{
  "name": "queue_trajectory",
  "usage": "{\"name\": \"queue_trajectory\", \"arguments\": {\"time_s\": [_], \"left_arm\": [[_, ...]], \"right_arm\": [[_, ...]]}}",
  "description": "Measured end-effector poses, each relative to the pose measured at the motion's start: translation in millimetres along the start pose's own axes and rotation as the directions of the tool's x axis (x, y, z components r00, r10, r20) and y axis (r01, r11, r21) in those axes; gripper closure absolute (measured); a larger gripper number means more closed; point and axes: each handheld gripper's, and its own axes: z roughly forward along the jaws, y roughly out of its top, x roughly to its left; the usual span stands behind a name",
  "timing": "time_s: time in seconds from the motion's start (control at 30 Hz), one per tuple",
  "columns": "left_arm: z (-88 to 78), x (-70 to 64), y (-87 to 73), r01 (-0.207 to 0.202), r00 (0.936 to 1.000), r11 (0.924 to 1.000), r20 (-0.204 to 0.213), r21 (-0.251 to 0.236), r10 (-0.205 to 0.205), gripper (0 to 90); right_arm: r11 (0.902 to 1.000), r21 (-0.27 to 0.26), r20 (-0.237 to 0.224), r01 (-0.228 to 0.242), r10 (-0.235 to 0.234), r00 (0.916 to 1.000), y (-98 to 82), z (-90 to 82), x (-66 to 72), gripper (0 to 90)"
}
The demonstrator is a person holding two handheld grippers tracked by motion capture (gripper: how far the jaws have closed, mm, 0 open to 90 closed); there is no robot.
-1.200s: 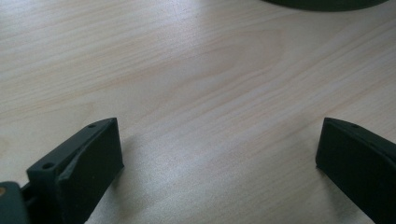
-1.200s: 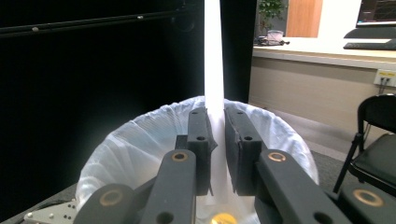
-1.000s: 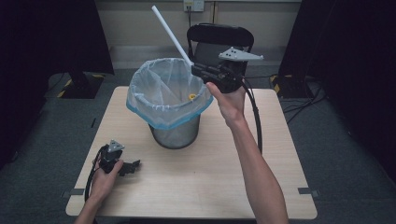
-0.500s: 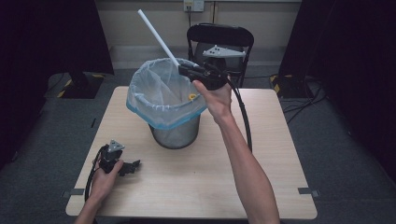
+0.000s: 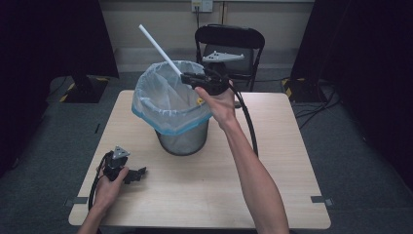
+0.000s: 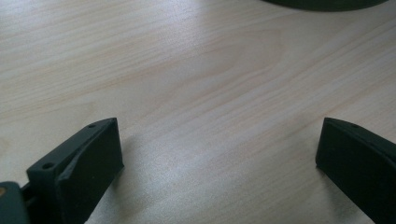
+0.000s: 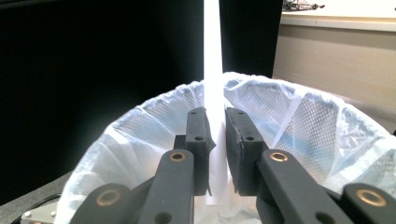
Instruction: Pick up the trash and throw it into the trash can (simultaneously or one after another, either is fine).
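From above, the wooden table (image 5: 272, 161) carries a mesh bin (image 5: 182, 141) lined with a white bag (image 5: 165, 105). My right gripper (image 5: 187, 78) hovers over its rim, clamped on a white tube (image 5: 158, 48) slanting up and away. My right gripper view adds the pads pinching the tube's lower end. My left gripper (image 5: 141, 172) rests on the table; its own view shows the jaws wide apart over bare wood.

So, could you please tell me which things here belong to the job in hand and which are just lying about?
In the job:
- white tube, clamped in the right gripper
- lined mesh bin beneath it

Just about:
- left gripper, open, resting on the table
- black chair behind the table
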Motion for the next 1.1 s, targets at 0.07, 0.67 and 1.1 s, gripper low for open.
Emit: {"name": "queue_trajectory", "arguments": {"time_s": [0.07,0.67,1.1], "left_arm": [[-0.1,0.0,0.0,0.000,1.0000,1.0000,-0.001,0.001,0.000,0.0],[0.0,0.0,0.0,0.000,1.0000,1.0000,-0.001,0.000,0.000,0.0],[0.0,-0.1,0.0,0.000,1.0000,1.0000,-0.001,0.000,0.000,0.0]], "right_arm": [[1.0000,0.003,0.004,-0.004,0.004,1.0000,-1.3,1.3,-2.3,72.4],[0.9994,-0.016,0.062,-0.031,0.032,0.9976,-1.5,-3.8,-11.0,24.7],[0.9984,-0.032,0.081,-0.047,0.049,0.9955,-6.6,-16.1,-17.5,16.0]]}}
